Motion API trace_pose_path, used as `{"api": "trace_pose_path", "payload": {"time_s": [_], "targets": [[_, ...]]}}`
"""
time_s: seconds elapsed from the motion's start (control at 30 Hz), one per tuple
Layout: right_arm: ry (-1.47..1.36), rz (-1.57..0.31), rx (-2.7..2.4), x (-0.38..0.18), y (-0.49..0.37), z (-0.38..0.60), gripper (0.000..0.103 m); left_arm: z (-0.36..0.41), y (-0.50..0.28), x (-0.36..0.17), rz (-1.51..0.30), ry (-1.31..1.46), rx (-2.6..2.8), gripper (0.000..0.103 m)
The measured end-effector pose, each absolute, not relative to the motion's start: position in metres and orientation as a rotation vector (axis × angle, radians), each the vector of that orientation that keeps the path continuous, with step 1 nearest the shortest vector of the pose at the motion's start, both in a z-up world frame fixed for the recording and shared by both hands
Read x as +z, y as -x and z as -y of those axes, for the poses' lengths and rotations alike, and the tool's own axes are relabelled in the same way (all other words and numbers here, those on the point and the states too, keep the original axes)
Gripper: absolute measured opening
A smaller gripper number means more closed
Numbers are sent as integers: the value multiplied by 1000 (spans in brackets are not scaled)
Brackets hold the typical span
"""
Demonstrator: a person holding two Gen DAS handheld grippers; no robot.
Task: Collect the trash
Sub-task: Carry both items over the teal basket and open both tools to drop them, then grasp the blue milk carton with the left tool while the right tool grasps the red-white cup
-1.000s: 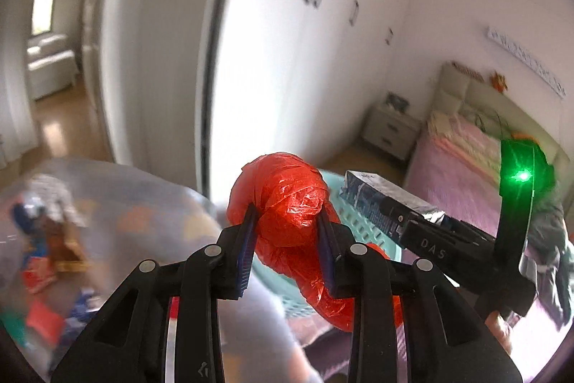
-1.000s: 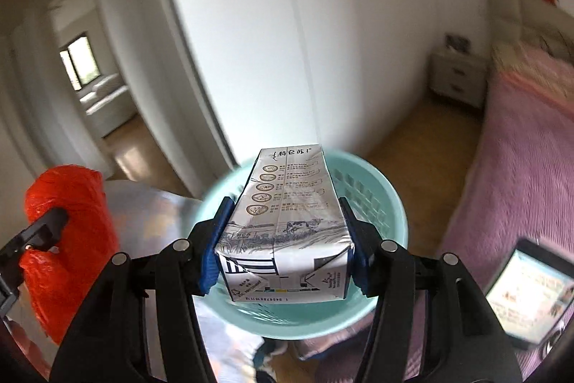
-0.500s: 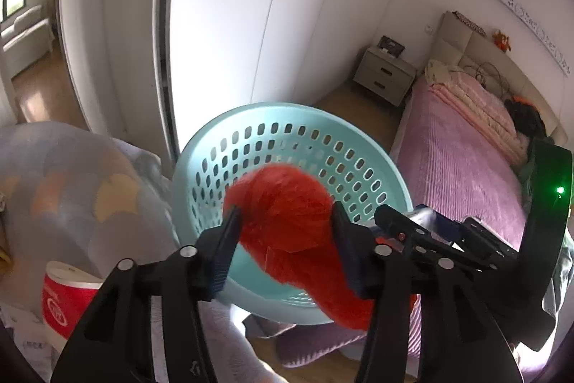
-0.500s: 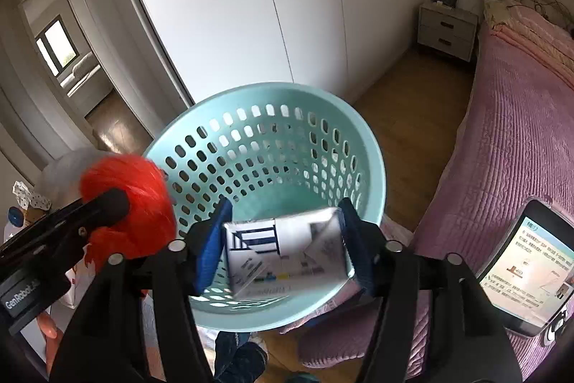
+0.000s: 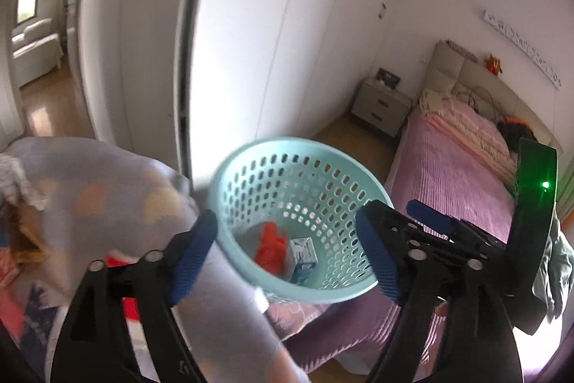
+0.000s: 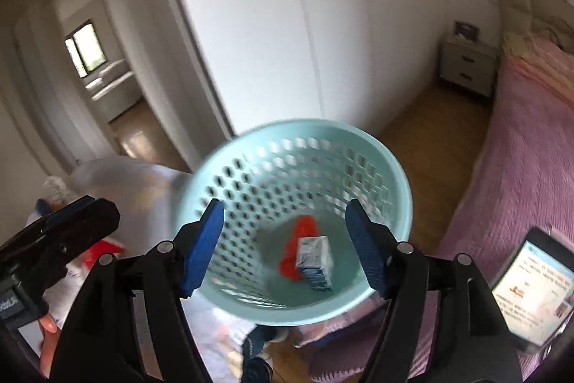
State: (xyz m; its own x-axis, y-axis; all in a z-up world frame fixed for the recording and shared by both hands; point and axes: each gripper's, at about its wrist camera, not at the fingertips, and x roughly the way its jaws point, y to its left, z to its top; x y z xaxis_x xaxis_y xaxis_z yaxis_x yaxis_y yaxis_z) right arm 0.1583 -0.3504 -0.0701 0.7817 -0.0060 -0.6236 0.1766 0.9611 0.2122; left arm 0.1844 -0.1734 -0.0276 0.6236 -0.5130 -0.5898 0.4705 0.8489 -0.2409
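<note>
A light teal perforated basket (image 5: pixel 251 164) (image 6: pixel 398 174) stands below both grippers. On its bottom lie a crumpled red plastic bag (image 5: pixel 269 244) (image 6: pixel 290 248) and a small white and blue milk carton (image 5: pixel 304 253) (image 6: pixel 315 259), side by side. My left gripper (image 5: pixel 287 255) is open and empty above the basket. My right gripper (image 6: pixel 285 244) is open and empty above it too. The right gripper also shows at the right in the left wrist view (image 5: pixel 430 221), and the left gripper shows at the left in the right wrist view (image 6: pixel 61 232).
A grey patterned cloth (image 5: pixel 107 189) covers a surface at the left, with more trash on it at the far left (image 5: pixel 21 239). A pink bed (image 5: pixel 459 174) is at the right, with a phone (image 6: pixel 531 286) on it. White wardrobe doors (image 5: pixel 272 24) stand behind the basket.
Both grippers opened over the basket. The red bag and the milk carton dropped out of them and now lie on the basket's bottom.
</note>
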Motion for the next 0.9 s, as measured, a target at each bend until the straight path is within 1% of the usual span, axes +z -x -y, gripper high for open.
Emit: {"api": "trace_pose_path", "payload": {"time_s": [0.27,0.4,0.53,0.67,0.83,0.9], "targets": [[-132,-579,85,-41,-148,269,67,73,-135,-3,-602,122,-426,81],[-105,-594,147,-42,-153,234,67,26,-119,0,-585,133,-328,81],[-107,-633,176,-53,-159,211,67,-10,-111,-11,-616,112,-247,82],[-115,-682,189,-68,-164,198,67,-26,-111,-27,-676,106,-233,82],[-105,-728,181,-85,-170,183,67,-16,-113,-49,-741,69,-246,82],[-86,-749,172,-93,-173,176,67,-11,-115,-56,-759,49,-236,79]]}}
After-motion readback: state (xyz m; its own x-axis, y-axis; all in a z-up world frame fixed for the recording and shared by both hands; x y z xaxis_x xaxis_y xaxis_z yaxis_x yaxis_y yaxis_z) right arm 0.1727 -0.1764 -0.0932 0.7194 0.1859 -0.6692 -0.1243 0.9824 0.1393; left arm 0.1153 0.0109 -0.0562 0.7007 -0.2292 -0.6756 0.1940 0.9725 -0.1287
